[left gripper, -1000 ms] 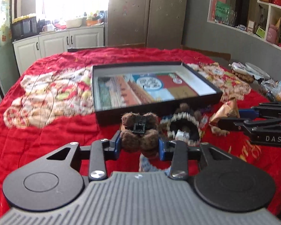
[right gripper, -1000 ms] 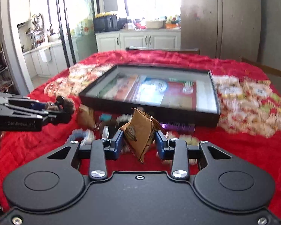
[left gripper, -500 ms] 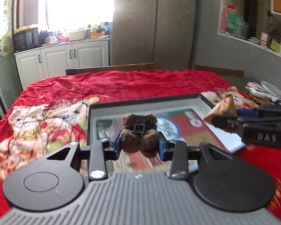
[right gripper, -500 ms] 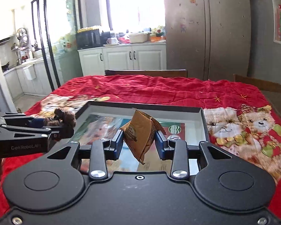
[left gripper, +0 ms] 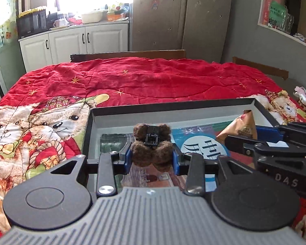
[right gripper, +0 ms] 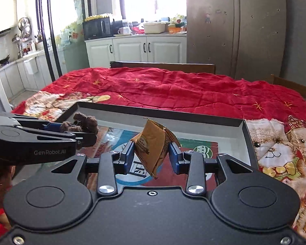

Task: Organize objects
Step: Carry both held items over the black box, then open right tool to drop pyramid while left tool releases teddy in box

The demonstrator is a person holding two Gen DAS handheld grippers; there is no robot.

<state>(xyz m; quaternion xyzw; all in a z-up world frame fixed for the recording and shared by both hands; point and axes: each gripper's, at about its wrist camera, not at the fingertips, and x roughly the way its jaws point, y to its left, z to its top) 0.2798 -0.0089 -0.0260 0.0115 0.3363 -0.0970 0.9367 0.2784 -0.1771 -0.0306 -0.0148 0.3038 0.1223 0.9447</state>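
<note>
Grippers carrying two items above the open black tray.

Left wrist view: left gripper (left gripper: 152,158) is partly closed, its blue pads pressing a brown fuzzy hair clip (left gripper: 152,146) from both sides, directly over the tray's (left gripper: 173,107) printed floor; the release point lies straight below, nothing between. The right gripper (left gripper: 261,137) crosses from the right with a tan snack packet (left gripper: 241,127) near the tray's right wall.
Right wrist view: right gripper (right gripper: 152,157), likewise part closed, clamps the packet (right gripper: 152,145) upright over the tray (right gripper: 193,117), on a red bear-print quilt (right gripper: 173,89); the left gripper (right gripper: 71,131) is close beside.
</note>
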